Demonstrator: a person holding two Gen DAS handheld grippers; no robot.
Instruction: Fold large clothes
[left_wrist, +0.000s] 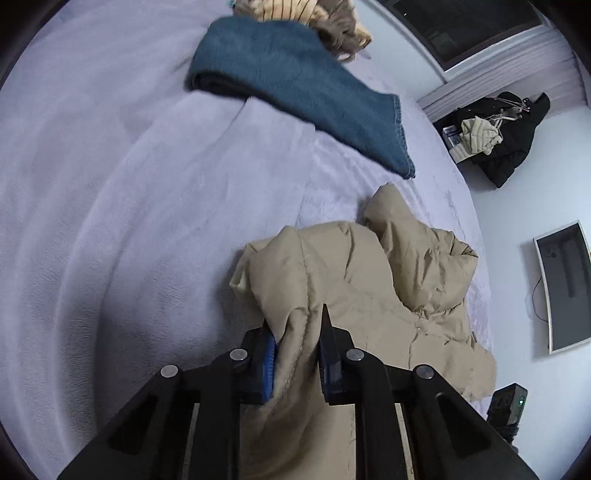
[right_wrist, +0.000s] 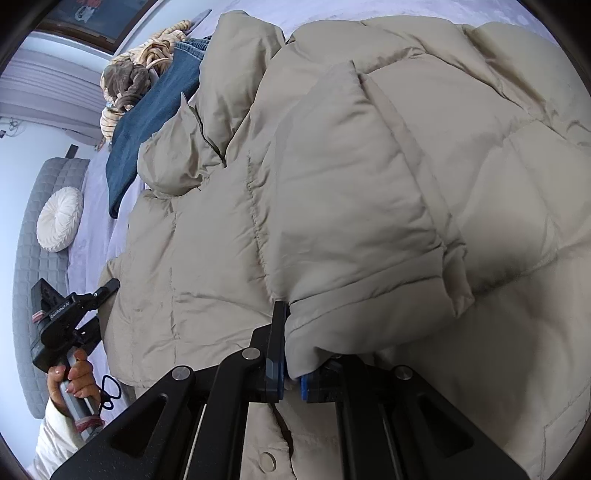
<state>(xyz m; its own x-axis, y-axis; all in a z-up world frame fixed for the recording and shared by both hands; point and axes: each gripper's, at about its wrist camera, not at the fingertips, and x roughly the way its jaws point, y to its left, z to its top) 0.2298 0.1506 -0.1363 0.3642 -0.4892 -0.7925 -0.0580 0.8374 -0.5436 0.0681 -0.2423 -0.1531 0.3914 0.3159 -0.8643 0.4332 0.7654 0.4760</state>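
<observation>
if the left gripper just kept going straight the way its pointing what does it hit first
The beige puffer jacket. The left gripper already has a fold of it between its fingers, and the jacket's bulk and hood lie right ahead. Beyond that comes the lavender bedspread, then probably the folded blue garment, though depth is unclear.

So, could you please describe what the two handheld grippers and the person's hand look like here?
Both the left gripper and the right gripper have matte black linkage frames with round silver pins and blue finger pads. Seen from the right wrist view, the left unit has a black body with small white lettering, a grey handle and a thin black cable. The hand is bare, with pale nails and a white sleeve.
</observation>
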